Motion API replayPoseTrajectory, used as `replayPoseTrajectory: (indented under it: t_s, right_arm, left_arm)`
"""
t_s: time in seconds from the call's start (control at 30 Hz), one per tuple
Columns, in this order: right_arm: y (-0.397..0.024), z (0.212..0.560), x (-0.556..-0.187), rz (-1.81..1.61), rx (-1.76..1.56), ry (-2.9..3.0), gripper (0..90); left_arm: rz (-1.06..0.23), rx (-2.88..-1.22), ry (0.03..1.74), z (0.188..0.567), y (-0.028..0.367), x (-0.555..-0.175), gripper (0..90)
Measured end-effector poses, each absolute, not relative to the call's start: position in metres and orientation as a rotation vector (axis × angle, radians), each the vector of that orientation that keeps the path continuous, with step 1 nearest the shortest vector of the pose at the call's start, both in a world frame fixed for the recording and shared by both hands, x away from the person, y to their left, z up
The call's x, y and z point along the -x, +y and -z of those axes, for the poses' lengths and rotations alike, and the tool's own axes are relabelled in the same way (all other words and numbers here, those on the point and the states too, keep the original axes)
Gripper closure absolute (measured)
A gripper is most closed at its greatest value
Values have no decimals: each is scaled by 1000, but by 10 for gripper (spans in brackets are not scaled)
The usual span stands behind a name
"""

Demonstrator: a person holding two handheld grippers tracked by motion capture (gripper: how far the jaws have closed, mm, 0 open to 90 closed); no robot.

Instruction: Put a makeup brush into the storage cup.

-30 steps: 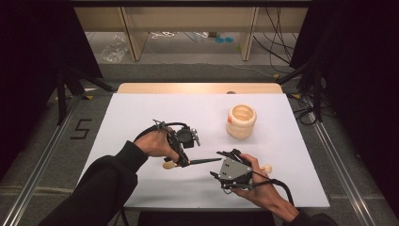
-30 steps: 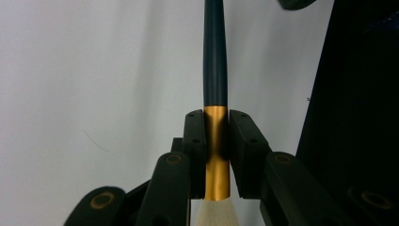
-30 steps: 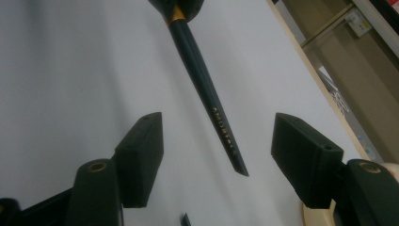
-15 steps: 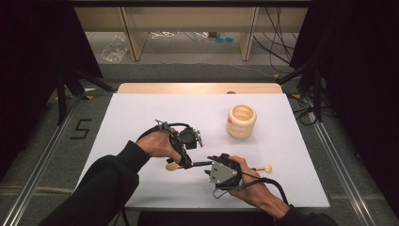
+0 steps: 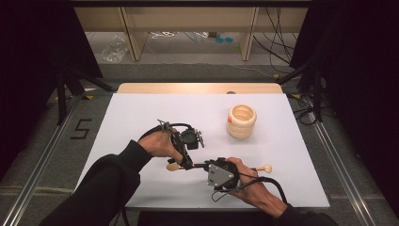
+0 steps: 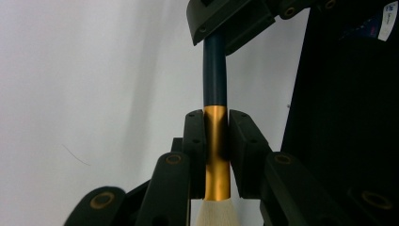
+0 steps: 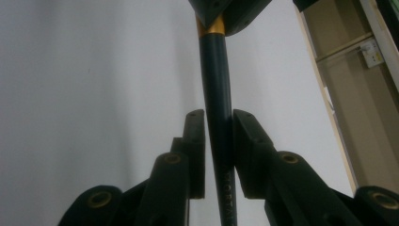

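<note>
A paintbrush lies level just above the white table [image 5: 141,117]. It has pale bristles [image 5: 172,166], a gold ferrule [image 6: 217,141] and a dark blue handle [image 7: 217,94]. My left gripper [image 5: 187,165] is shut on the ferrule, with its pads [image 6: 195,141] pressing on both sides. My right gripper [image 5: 206,165] has just been closing and now pinches the blue handle a little farther along. In the right gripper view its pads [image 7: 196,141] sit against the handle. A thin stick with a pale wooden knob [image 5: 266,168] shows past the right hand; I cannot tell whether it is the brush's far end.
A cream, ribbed, ring-shaped pot [image 5: 242,121] stands upright at the back right of the table. A wooden strip [image 5: 197,88] runs along the table's far edge. Cables and stand legs lie on the floor beyond the table and to its right.
The right hand has slid left along the brush toward the left gripper, and its jaws have closed onto the handle. The left hand and the brush have stayed still.
</note>
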State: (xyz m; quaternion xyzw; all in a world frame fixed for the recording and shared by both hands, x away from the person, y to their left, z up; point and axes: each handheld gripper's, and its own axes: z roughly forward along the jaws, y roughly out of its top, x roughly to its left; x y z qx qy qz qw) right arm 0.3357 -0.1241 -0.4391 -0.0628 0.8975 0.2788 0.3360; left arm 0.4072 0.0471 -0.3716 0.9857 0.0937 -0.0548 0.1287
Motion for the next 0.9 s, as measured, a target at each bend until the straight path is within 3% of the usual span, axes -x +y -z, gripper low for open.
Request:
replayPoseTrajectory:
  t_s: [0.53,0.6,0.73,0.9]
  right_arm:
    - [-127,440,-335,-680,207,2351,803]
    - [-130,438,-338,-665,215,2326,803]
    - [-134,436,-343,-651,221,2307,803]
    - [-147,430,-347,-759,26,2344,803]
  left_arm:
    - [172,-2793,325,372,47,-407,736]
    - [148,-2776,310,369,48,-406,640]
    - [40,-2771,265,361,50,-408,549]
    - [-136,-2599,361,340,62,-408,403]
